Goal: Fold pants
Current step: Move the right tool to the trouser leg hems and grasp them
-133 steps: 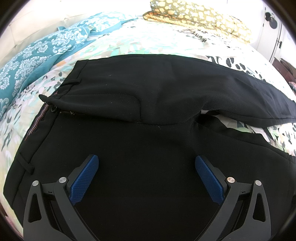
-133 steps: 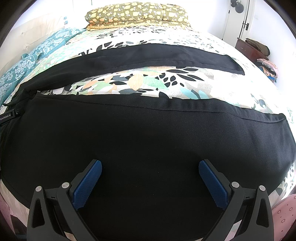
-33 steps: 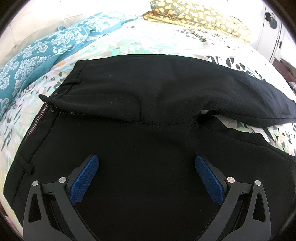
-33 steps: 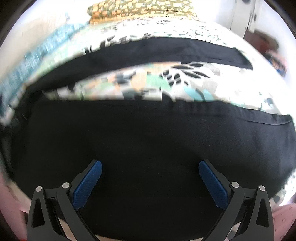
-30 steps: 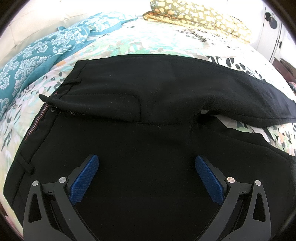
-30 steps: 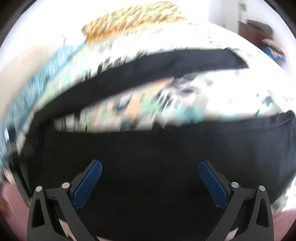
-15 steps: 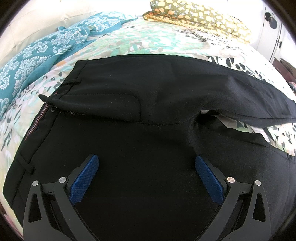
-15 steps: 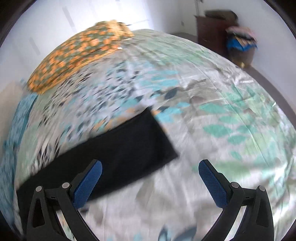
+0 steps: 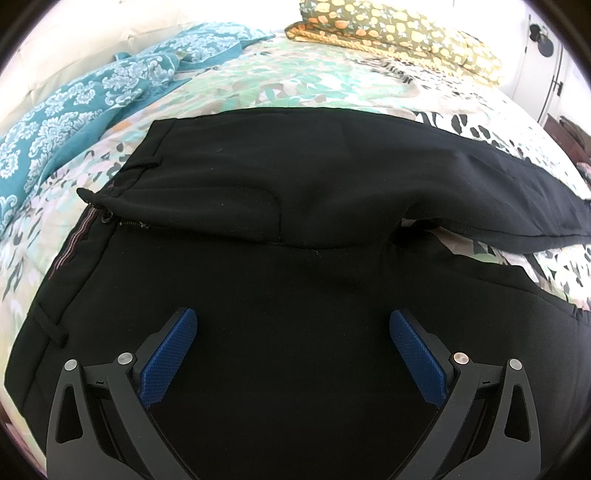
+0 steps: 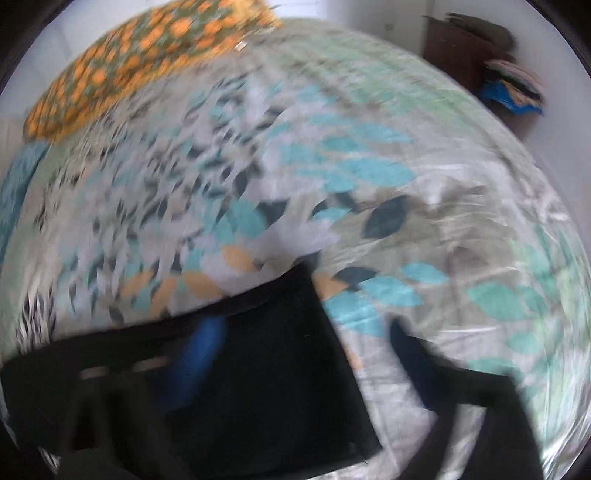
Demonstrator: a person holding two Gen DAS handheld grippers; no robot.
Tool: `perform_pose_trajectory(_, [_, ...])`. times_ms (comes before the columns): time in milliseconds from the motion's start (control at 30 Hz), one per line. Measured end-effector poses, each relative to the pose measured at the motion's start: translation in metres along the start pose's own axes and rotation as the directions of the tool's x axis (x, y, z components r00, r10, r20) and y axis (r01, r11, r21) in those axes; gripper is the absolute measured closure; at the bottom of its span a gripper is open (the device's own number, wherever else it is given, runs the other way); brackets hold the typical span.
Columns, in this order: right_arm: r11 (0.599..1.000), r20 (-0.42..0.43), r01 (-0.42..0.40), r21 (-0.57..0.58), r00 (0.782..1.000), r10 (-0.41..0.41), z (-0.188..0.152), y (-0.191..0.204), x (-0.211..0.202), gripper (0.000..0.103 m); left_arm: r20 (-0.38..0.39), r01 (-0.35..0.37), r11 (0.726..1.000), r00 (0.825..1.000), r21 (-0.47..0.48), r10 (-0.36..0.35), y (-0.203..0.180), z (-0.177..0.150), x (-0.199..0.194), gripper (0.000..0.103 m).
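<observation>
The bed [image 9: 295,77] carried the pants [image 9: 295,229] flat on a leaf-print sheet, waistband to the left of the left wrist view, legs running off right and parted in a V with sheet showing between them. A teal quilt [image 9: 74,103] lay bunched at the far left and a yellow-print pillow [image 9: 399,29] at the head.

The left claw [image 9: 293,332] hung wide over the seat of the pants, holding nothing. The right claw [image 10: 306,354] appeared spread over a leg hem [image 10: 280,369], with nothing seen between its pads; that view was heavily smeared, so contact with the cloth could not be judged.

Risks, as judged:
- The fly lay open, with one waistband end flipped up. Folding over it would likely trap a lump and skew the waist.
- The legs were well apart. Bringing one over the other from a single hem grip could leave the seams misaligned or drag the sheet up with the cloth.
- The right claw's blur suggested haste; a pinch taken so could catch one layer only, and the hem would slip out in the lift.

No brand, label or writing could be read in either view.
</observation>
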State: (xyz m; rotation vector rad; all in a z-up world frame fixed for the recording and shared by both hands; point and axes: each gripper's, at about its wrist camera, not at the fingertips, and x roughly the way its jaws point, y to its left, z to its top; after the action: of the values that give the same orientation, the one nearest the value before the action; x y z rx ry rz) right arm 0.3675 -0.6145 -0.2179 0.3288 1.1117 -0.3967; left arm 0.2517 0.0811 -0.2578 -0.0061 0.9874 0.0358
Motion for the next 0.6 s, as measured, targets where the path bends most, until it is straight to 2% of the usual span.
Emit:
perform_pose_trajectory(33, [1.000, 0.047, -0.009, 0.016, 0.999, 0.008, -0.005, -0.002, -0.011, 0.098, 0.001, 0.000, 1.000, 1.000, 0.000, 0.000, 0.000, 0.000, 0.000, 0.000])
perform_pose_trajectory(100, [0.994, 0.115, -0.103, 0.035, 0.988, 0.098, -0.014, -0.006, -0.037, 0.099, 0.001, 0.002, 1.000, 1.000, -0.001, -0.002, 0.001, 0.000, 0.000, 0.000])
perform_pose_trajectory(167, [0.986, 0.199, -0.155, -0.056, 0.966, 0.163, -0.036, 0.005, -0.080, 0.099, -0.008, 0.001, 1.000, 1.000, -0.004, -0.001, 0.001, 0.001, 0.001, 0.000])
perform_pose_trajectory(267, [0.951, 0.259, -0.201, -0.237, 0.930, 0.261, -0.095, 0.024, -0.154, 0.099, -0.018, 0.006, 1.000, 1.000, -0.008, -0.006, 0.001, 0.002, 0.002, 0.000])
perform_pose_trajectory(333, [0.926, 0.260, -0.201, -0.319, 0.921, 0.290, -0.151, 0.028, -0.199, 0.099, -0.029, 0.017, 1.000, 0.999, -0.003, -0.017, 0.002, 0.004, 0.002, 0.000])
perform_pose_trajectory(400, [0.917, 0.248, -0.177, -0.357, 0.929, 0.275, -0.201, 0.025, -0.225, 0.099, -0.051, 0.032, 0.999, 0.998, 0.017, -0.031, 0.003, 0.007, 0.001, 0.000])
perform_pose_trajectory(467, [0.915, 0.207, -0.115, -0.386, 0.956, 0.208, -0.258, 0.013, -0.236, 0.099, -0.078, 0.055, 0.998, 0.996, 0.023, -0.053, 0.007, 0.011, -0.002, 0.001])
perform_pose_trajectory(533, [0.919, 0.149, -0.042, -0.392, 0.983, 0.109, -0.296, -0.001, -0.229, 0.099, -0.094, 0.064, 0.998, 0.994, 0.011, -0.063, 0.014, 0.014, -0.008, 0.001])
perform_pose_trajectory(600, [0.943, 0.049, -0.016, -0.334, 0.998, 0.034, -0.330, -0.024, -0.205, 0.099, -0.085, 0.075, 0.997, 0.993, -0.029, -0.077, 0.028, 0.015, -0.020, 0.001])
